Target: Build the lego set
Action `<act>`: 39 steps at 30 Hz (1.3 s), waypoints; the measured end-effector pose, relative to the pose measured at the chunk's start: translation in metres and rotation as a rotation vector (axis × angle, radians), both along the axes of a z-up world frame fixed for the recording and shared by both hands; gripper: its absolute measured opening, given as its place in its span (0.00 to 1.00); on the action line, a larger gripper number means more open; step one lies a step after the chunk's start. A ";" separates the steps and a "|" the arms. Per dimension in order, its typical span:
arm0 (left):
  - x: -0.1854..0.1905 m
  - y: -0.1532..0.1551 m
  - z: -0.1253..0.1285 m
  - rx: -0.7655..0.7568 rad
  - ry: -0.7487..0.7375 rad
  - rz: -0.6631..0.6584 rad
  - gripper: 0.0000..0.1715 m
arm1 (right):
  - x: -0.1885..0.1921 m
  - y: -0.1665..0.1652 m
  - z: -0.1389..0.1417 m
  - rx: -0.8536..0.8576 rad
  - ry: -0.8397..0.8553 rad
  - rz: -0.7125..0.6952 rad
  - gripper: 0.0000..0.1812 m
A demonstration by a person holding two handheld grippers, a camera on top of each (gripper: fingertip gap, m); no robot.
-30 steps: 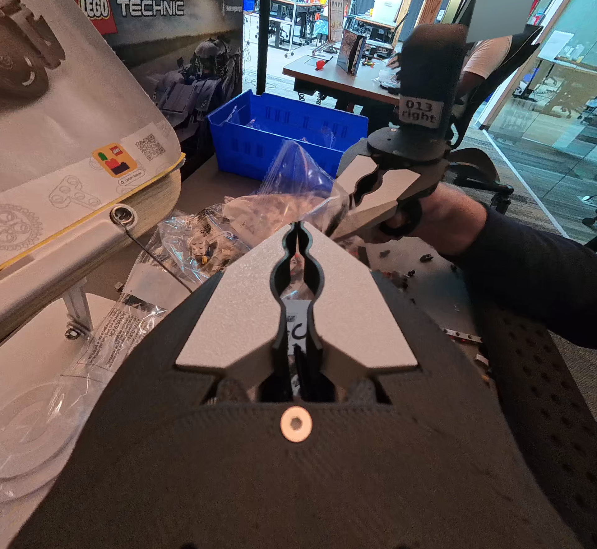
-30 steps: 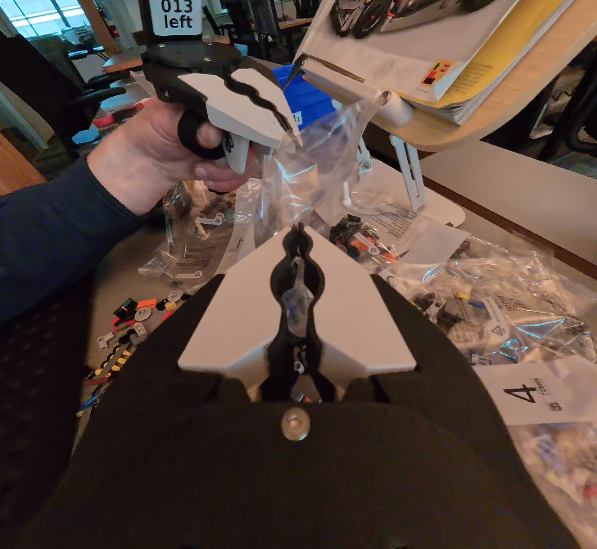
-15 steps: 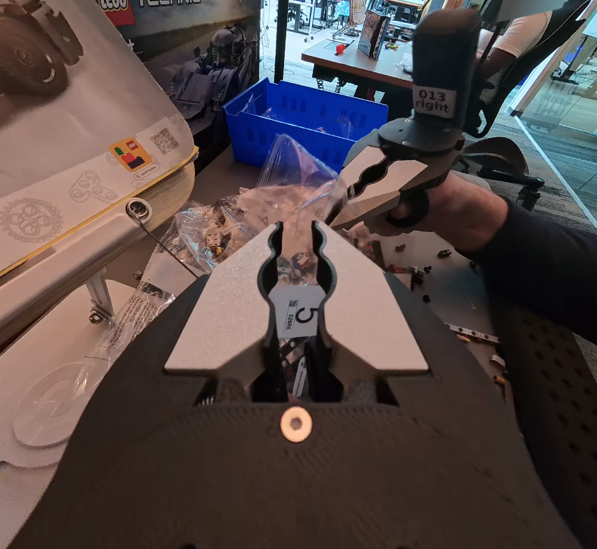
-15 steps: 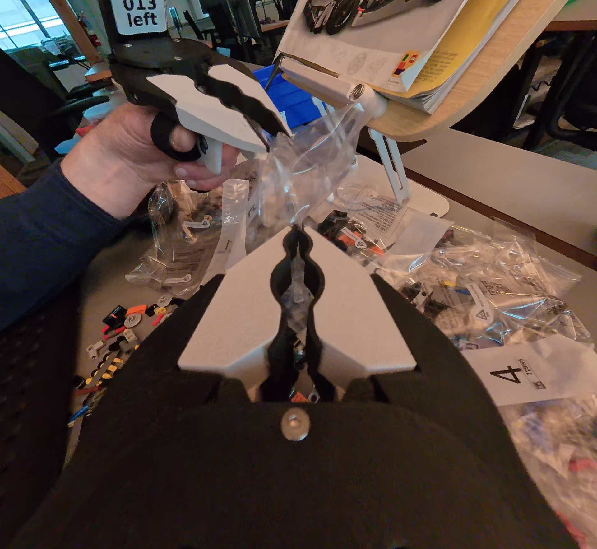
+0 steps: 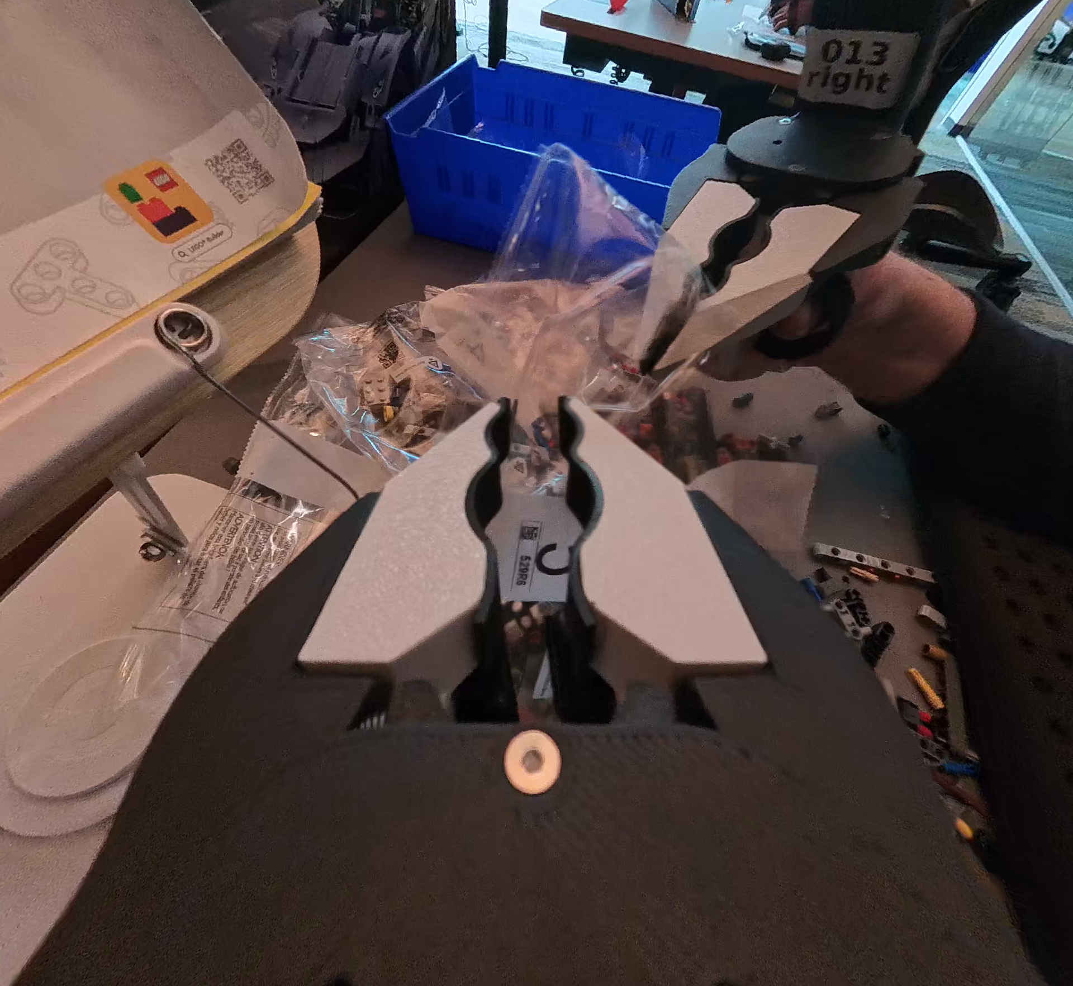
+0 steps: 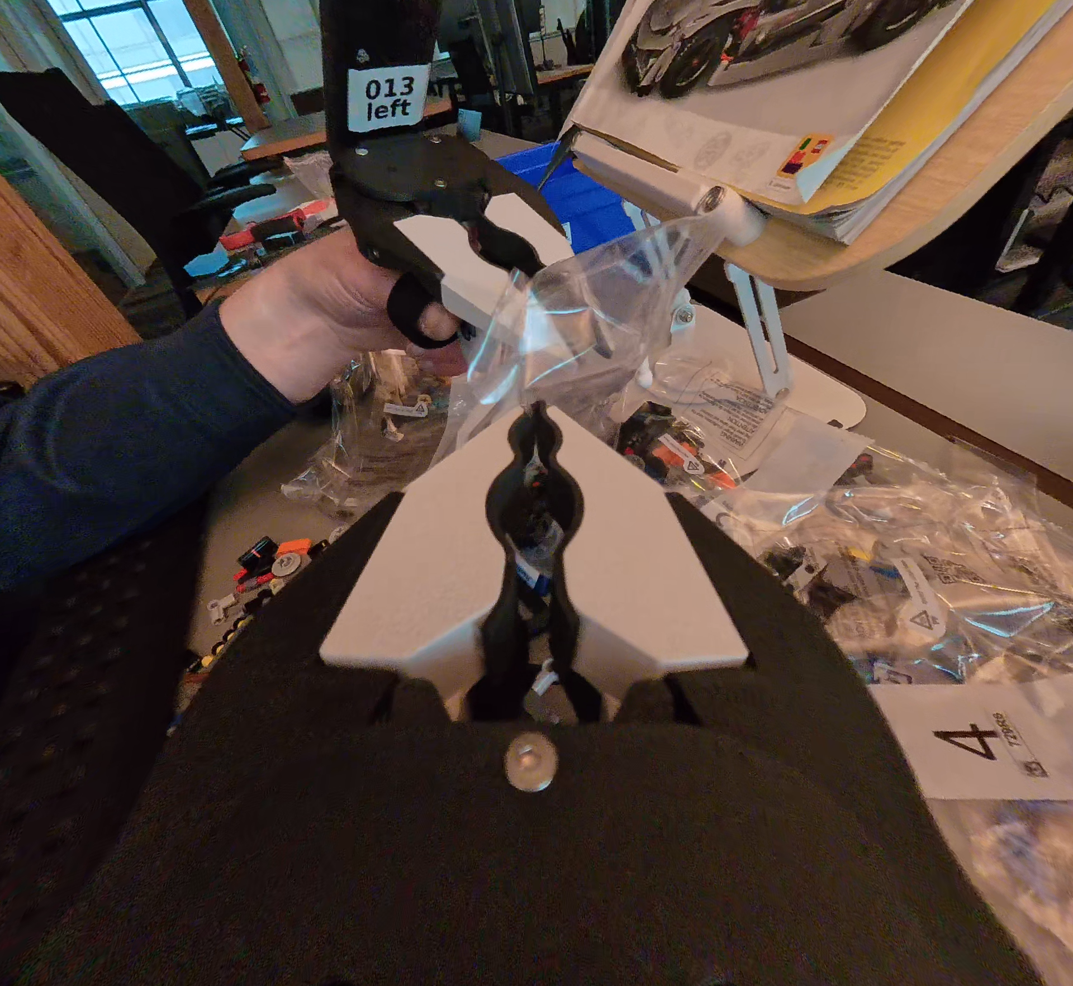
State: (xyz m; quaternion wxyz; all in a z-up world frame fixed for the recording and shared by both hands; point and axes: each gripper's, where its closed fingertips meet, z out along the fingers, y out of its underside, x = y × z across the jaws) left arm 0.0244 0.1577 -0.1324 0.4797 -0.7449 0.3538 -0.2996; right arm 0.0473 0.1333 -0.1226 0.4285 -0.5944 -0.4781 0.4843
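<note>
A clear plastic parts bag [image 5: 572,238] hangs in the air between the two grippers. My right gripper [image 6: 537,415] is shut on the bag's plastic at its tips, and it also shows in the left wrist view [image 5: 647,363], pinching the bag from the right. My left gripper [image 5: 534,407] is open with a narrow gap, just below the bag's lower edge. A white label on a bag on the table shows through that gap. In the right wrist view the bag [image 6: 592,308] drapes over the left gripper's fingers [image 6: 447,261] and hides their tips.
An instruction booklet on a white stand [image 5: 116,145] is at the left. A blue bin [image 5: 551,145] and the set's box [image 5: 360,29] stand behind. Several sealed part bags [image 6: 882,552] cover the table. Loose small parts [image 5: 871,615] lie at the right.
My left gripper was shut on the bag a second ago and has since opened and let it go. My right gripper has kept hold of the bag and is now closer to the left one.
</note>
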 end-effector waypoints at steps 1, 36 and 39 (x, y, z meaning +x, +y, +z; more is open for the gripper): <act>-0.002 0.000 0.001 0.004 -0.001 0.006 0.05 | 0.000 -0.001 0.001 0.010 -0.002 -0.002 0.00; 0.046 -0.031 0.056 0.212 0.055 -0.079 0.38 | 0.016 0.019 0.036 0.089 0.117 -0.224 0.00; 0.062 -0.029 0.052 0.182 0.047 -0.076 0.48 | 0.013 0.017 0.039 0.181 0.082 -0.265 0.00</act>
